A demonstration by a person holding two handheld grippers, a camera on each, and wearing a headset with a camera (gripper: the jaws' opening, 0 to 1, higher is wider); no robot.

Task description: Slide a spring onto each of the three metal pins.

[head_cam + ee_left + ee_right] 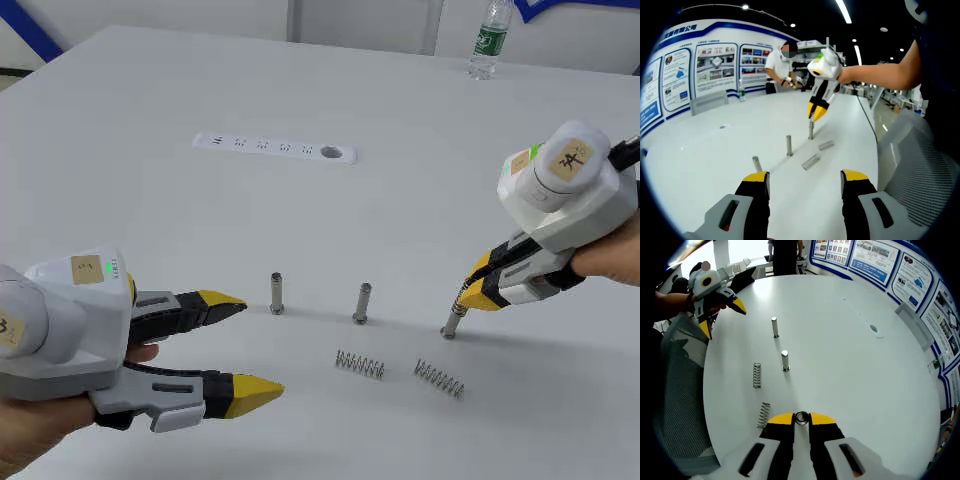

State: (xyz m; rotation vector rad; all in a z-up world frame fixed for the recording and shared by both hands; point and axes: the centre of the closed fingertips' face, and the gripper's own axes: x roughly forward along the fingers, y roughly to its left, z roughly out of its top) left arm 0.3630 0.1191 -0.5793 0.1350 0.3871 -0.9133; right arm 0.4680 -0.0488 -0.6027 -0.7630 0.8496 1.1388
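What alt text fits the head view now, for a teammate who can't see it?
The right gripper is shut on a spring, tilted over the rightmost pin on a white table. Two bare pins stand upright to that pin's left, with two loose springs lying in front. The left gripper hangs open at lower left.

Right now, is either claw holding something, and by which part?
The right gripper is shut on a spring, pinched near its upper end, above the pin nearest it. The left gripper is open and holds nothing.
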